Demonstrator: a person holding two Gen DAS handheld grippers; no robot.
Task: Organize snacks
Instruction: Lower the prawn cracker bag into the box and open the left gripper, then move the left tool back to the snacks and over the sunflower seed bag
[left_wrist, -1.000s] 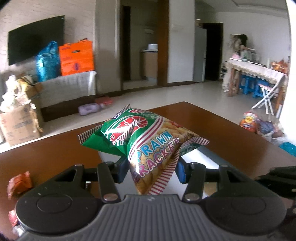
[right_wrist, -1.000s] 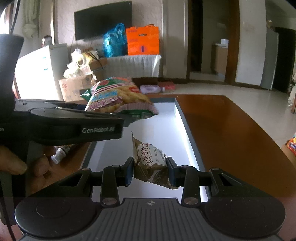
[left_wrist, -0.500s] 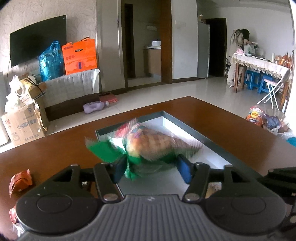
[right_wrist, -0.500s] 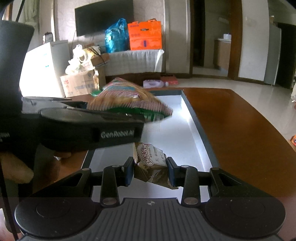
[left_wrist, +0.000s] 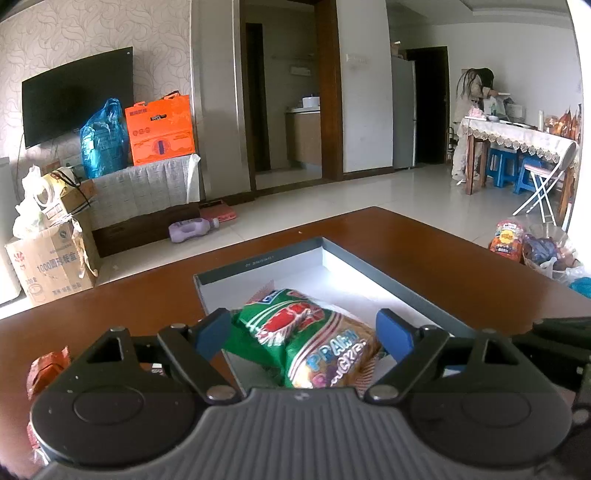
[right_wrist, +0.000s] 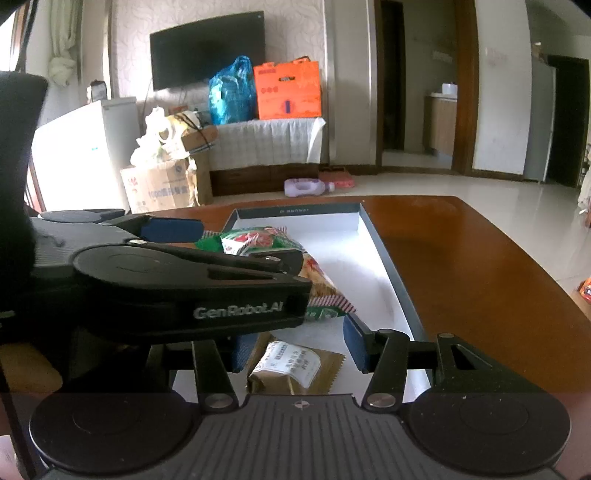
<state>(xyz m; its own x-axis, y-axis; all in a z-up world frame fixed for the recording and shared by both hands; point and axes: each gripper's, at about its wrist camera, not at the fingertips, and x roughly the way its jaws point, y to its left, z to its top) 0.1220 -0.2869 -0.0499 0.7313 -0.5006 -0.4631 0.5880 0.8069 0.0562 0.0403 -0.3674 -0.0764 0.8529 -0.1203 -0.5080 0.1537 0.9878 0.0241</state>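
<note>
A green prawn cracker bag (left_wrist: 310, 339) lies on the white floor of the grey-rimmed tray (left_wrist: 258, 258). My left gripper (left_wrist: 304, 332) hangs over it with its jaws opening, and the blue pads stand clear of the bag on both sides. In the right wrist view the same bag (right_wrist: 258, 240) lies partly behind the left gripper's body. A small brown snack packet (right_wrist: 291, 365) rests on the tray (right_wrist: 391, 266) near its front end. My right gripper (right_wrist: 295, 350) is over it with jaws opening, and neither pad touches the packet.
The tray sits on a brown wooden table (left_wrist: 424, 251). An orange snack packet (left_wrist: 46, 369) lies on the table at the left. A hand (right_wrist: 26, 369) holds the left gripper. More snack bags (left_wrist: 532, 247) are on the floor to the right.
Both grippers opened and let go. The prawn cracker bag dropped from the left jaws into the tray. The brown packet slipped from the right jaws and now lies flat on the tray floor.
</note>
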